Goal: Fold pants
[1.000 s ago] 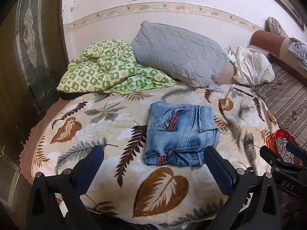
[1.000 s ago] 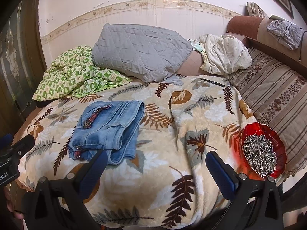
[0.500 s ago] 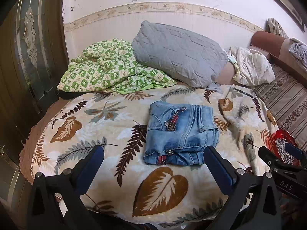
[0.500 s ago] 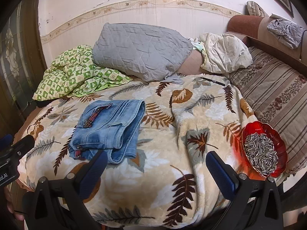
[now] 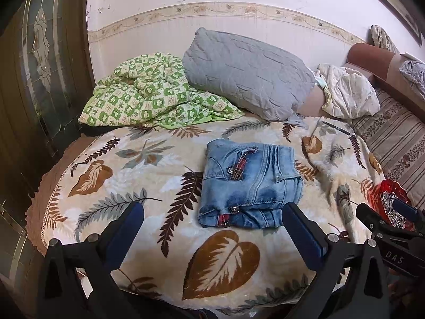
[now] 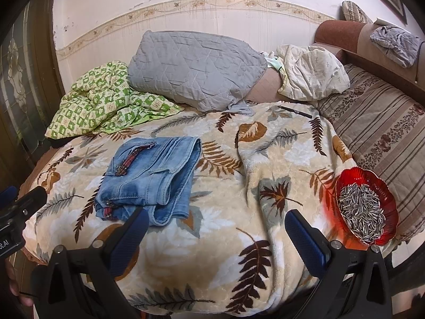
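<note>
A pair of light blue denim pants [image 5: 251,183] lies folded into a compact stack on the leaf-print blanket [image 5: 148,186]. It also shows in the right wrist view [image 6: 151,180]. My left gripper [image 5: 212,220] is open and empty, held back just short of the stack's near edge. My right gripper [image 6: 216,226] is open and empty, to the right of the stack, over bare blanket [image 6: 265,199]. The right gripper's body shows at the right edge of the left wrist view [image 5: 393,242].
A red dish of sunflower seeds [image 6: 365,210] sits at the blanket's right edge. A grey pillow [image 6: 194,66], a green checked quilt [image 6: 103,103] and a cream bundle [image 6: 310,74] lie at the back. A dark pen [image 6: 296,111] lies near the pillow.
Both grippers have drifted very slightly; the pants and everything else stay where they were.
</note>
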Action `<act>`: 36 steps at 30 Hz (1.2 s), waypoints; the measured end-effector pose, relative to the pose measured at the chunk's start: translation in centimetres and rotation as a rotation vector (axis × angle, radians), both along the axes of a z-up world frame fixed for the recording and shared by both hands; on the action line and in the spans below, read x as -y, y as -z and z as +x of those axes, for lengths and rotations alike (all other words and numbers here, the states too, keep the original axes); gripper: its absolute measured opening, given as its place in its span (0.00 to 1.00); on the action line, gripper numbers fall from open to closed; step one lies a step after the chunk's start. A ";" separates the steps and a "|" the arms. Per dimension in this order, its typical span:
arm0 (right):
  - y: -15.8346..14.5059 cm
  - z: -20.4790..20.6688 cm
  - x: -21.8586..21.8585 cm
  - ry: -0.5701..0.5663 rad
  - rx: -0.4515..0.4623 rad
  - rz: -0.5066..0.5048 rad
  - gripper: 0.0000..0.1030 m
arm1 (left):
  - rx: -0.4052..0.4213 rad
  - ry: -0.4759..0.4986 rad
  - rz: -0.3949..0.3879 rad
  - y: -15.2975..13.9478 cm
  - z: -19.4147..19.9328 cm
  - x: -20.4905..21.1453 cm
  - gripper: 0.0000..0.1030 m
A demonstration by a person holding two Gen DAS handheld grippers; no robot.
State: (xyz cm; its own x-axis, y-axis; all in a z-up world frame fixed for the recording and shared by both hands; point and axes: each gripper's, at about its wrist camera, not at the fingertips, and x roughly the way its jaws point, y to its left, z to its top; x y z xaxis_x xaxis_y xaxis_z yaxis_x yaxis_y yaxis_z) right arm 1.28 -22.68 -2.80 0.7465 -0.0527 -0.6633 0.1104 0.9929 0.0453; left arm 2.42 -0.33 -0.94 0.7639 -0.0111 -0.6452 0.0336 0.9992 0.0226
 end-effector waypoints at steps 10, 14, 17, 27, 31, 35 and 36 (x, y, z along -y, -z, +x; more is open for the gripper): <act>0.0 0.0 0.0 -0.001 0.003 -0.001 1.00 | 0.001 -0.003 0.000 0.0 -0.2 0.1 1.00; 0.0 0.0 0.1 -0.004 0.002 -0.001 1.00 | -0.002 0.000 -0.004 0.0 -0.2 0.1 1.00; 0.1 0.1 0.1 -0.005 0.000 -0.001 1.00 | -0.006 0.005 -0.014 0.0 -0.2 0.0 1.00; 0.1 0.1 0.0 -0.004 0.000 0.000 1.00 | -0.003 0.017 -0.007 0.0 -0.2 0.2 1.00; 0.1 0.2 0.0 -0.004 0.000 -0.001 1.00 | 0.000 0.015 -0.004 -0.1 -0.1 0.1 1.00; 0.1 0.1 -0.1 -0.005 0.000 -0.001 1.00 | -0.001 0.013 -0.011 -0.2 0.0 0.0 1.00; 0.1 0.2 -0.1 -0.004 0.000 -0.002 1.00 | -0.003 0.015 -0.013 -0.2 0.0 -0.1 1.00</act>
State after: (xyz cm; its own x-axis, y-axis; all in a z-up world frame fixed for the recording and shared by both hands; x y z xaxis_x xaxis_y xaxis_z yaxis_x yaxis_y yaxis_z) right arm 1.47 -22.60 -2.90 0.7464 -0.0505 -0.6636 0.1062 0.9934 0.0438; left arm 2.41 -0.27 -0.74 0.7619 -0.0306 -0.6470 0.0483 0.9988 0.0096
